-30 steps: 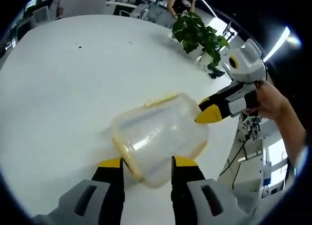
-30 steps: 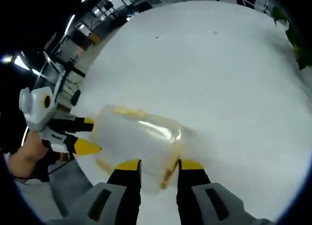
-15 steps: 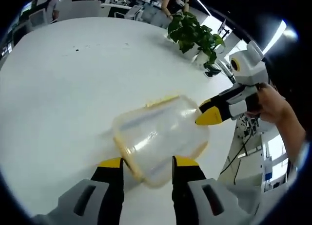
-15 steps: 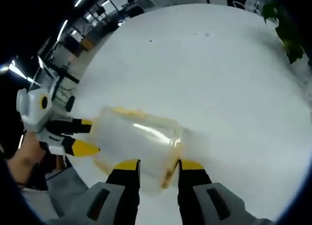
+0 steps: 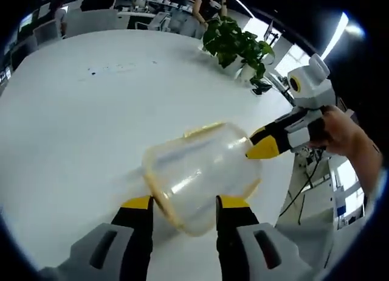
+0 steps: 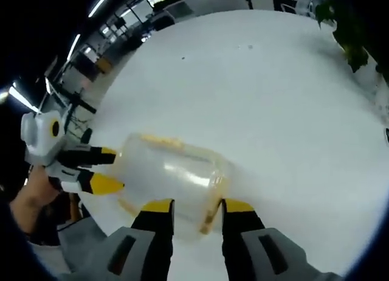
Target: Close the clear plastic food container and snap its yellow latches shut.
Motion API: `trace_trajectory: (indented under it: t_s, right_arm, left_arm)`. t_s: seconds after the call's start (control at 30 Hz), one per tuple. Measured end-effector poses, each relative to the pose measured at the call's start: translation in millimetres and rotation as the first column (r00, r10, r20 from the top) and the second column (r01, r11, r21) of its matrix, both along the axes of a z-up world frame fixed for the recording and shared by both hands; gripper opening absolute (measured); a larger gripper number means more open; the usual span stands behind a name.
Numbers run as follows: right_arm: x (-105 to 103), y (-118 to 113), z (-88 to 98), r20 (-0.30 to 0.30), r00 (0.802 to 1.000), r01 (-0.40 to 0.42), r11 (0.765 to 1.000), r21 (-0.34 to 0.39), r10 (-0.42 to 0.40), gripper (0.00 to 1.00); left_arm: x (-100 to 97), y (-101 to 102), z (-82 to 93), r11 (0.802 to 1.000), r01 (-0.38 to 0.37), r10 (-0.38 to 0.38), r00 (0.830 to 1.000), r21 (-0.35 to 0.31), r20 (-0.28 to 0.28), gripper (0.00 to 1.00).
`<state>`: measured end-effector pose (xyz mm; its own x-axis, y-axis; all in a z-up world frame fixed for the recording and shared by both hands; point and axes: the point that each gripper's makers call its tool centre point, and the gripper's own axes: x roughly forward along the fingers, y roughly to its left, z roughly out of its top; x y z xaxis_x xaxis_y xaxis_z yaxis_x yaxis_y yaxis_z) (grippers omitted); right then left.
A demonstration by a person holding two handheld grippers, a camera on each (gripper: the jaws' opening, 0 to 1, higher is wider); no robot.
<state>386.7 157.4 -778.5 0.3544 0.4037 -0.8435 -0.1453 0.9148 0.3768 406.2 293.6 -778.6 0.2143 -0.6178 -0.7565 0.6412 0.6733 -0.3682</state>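
The clear plastic container point(image 5: 200, 168) with a yellow rim and yellow latches lies on its side just over the white table point(image 5: 73, 111). My left gripper point(image 5: 182, 203) has its jaws closed against the container's yellow-rimmed end. The right gripper point(image 5: 260, 141) comes in from the right and pinches the opposite end. In the right gripper view the container point(image 6: 170, 171) sits between my right gripper's point(image 6: 197, 207) jaws, and the left gripper point(image 6: 106, 168) holds its far end. One yellow latch point(image 5: 203, 129) runs along the top side. I cannot tell whether the latches are snapped.
A potted green plant point(image 5: 237, 44) stands at the table's far edge; its leaves point(image 6: 346, 25) also show in the right gripper view. A person's hand point(image 5: 340, 132) holds the right gripper. Chairs and people point(image 5: 206, 1) are beyond the table. The table's edge runs close under the container's right end.
Both views have shifted slightly with the hands. The container stays held between the two grippers in the same pose.
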Motion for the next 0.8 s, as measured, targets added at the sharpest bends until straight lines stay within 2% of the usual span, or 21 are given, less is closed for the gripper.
trace_trajectory:
  t_s: [0.1, 0.23, 0.33, 0.4, 0.53, 0.6, 0.8]
  right_arm:
    - [-1, 1, 1.4, 0.009, 0.999, -0.037, 0.999, -0.017, 0.038, 0.28]
    - [-4, 1, 1.3, 0.019, 0.996, -0.09, 0.994, -0.057, 0.091, 0.32]
    - [-5, 1, 2.7, 0.03, 0.987, -0.157, 0.982, -0.108, 0.161, 0.33]
    - [-6, 5, 6.1, 0.029, 0.984, -0.171, 0.98, -0.105, 0.175, 0.32]
    - [-3, 4, 8.4, 0.043, 0.974, -0.214, 0.968, -0.132, 0.221, 0.36]
    - [-3, 7, 10.4, 0.044, 0.97, -0.232, 0.964, -0.129, 0.239, 0.37]
    - [-3, 7, 15.2, 0.05, 0.949, -0.299, 0.94, -0.165, 0.311, 0.37]
  left_arm:
    - [0.8, 4, 2.4, 1.0, -0.002, 0.002, 1.0, -0.009, -0.001, 0.37]
    - [3.9, 7, 5.6, 1.0, 0.005, -0.004, 1.0, -0.01, 0.016, 0.45]
    - [3.3, 10, 6.3, 1.0, 0.012, -0.012, 1.0, -0.006, 0.013, 0.44]
    - [1.8, 14, 5.1, 0.998, 0.057, -0.058, 0.997, 0.029, 0.041, 0.45]
    - [-0.6, 15, 7.1, 0.996, 0.078, -0.08, 0.996, 0.038, 0.041, 0.45]
    - [1.1, 17, 9.6, 0.995, 0.091, -0.093, 0.994, 0.049, 0.058, 0.45]
    - [0.0, 19, 15.8, 0.982, 0.171, -0.179, 0.979, 0.084, 0.1, 0.45]
